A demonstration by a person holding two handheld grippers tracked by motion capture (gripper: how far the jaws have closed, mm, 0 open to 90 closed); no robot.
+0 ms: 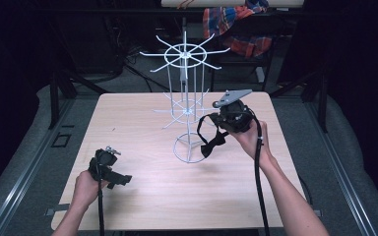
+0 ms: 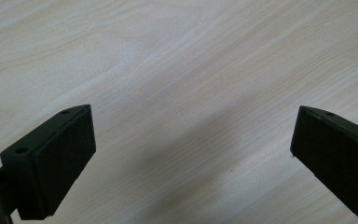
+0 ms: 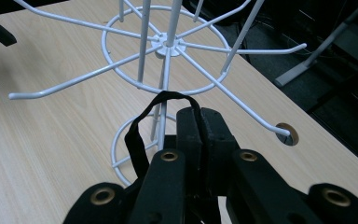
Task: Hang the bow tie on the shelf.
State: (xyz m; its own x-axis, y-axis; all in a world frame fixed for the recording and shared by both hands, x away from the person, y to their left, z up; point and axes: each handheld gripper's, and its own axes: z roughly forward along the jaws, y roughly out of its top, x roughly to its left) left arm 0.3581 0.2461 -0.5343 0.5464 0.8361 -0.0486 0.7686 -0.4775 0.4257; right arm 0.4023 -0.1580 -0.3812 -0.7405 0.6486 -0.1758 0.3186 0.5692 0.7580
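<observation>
A white wire rack with two tiers of hooked arms stands on the wooden table. My right gripper is beside its lower tier, shut on a black bow tie that hangs under it near the rack's base ring. In the right gripper view the shut jaws pinch the tie's black strap, which loops up just below the lower tier's hub. My left gripper rests at the table's front left. In the left gripper view its jaws stand open over bare wood.
A plaid cloth hangs over a dark frame behind the table. Dark stands and cables fill the floor at the back. A round cable hole sits in the tabletop near one hook tip. Grey floor surrounds the table.
</observation>
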